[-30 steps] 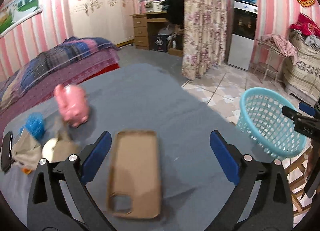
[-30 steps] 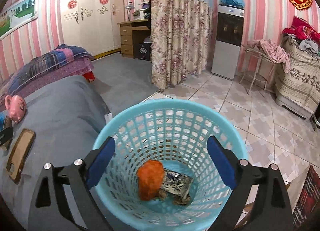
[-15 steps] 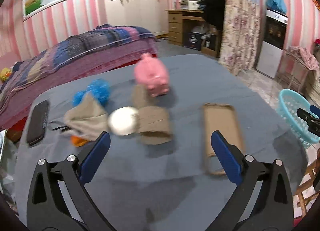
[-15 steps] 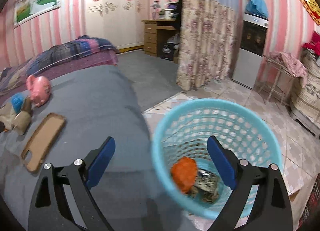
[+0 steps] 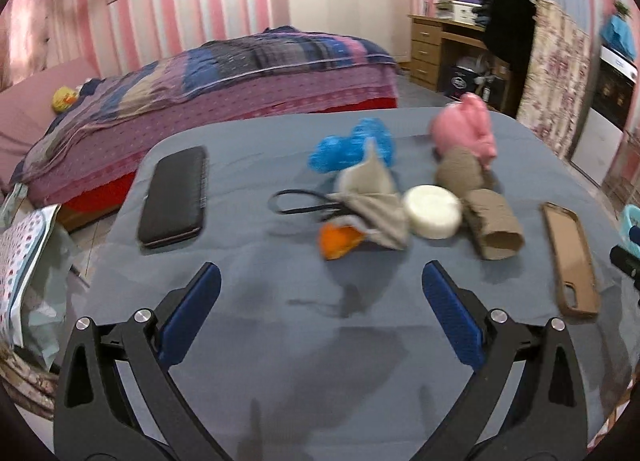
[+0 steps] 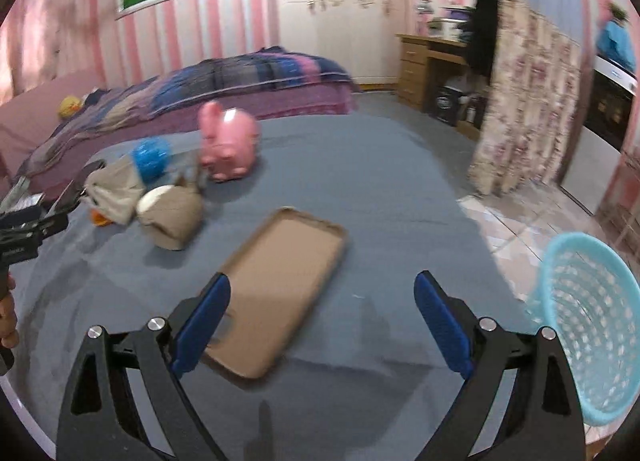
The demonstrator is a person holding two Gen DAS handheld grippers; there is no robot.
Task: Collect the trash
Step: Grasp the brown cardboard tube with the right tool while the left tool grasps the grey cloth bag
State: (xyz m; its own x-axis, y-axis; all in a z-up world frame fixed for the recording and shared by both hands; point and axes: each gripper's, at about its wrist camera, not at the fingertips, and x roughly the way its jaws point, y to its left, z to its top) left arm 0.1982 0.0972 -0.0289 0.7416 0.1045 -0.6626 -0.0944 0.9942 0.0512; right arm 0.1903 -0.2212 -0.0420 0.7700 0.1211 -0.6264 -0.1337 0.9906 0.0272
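On the grey table (image 5: 280, 341) lies a cluster of trash: an orange scrap (image 5: 338, 242), a crumpled grey cloth (image 5: 372, 197), a white round puck (image 5: 432, 212), two brown cardboard rolls (image 5: 494, 229), and a blue crumpled bag (image 5: 352, 145). My left gripper (image 5: 320, 319) hovers open just short of the orange scrap, with nothing held. My right gripper (image 6: 322, 331) is open and empty over a brown phone case (image 6: 280, 297). The blue mesh basket (image 6: 588, 325) stands off the table's right edge.
A pink piggy bank (image 5: 466, 131) stands behind the trash, and a black case (image 5: 174, 197) lies at the left. A bed (image 5: 224, 73) is beyond the table. A curtain (image 6: 528, 101) and tiled floor (image 6: 508, 221) are at the right.
Both grippers have swung left, away from the basket. The left now faces the trash cluster instead of the phone case. The right has left the basket and is over the phone case.
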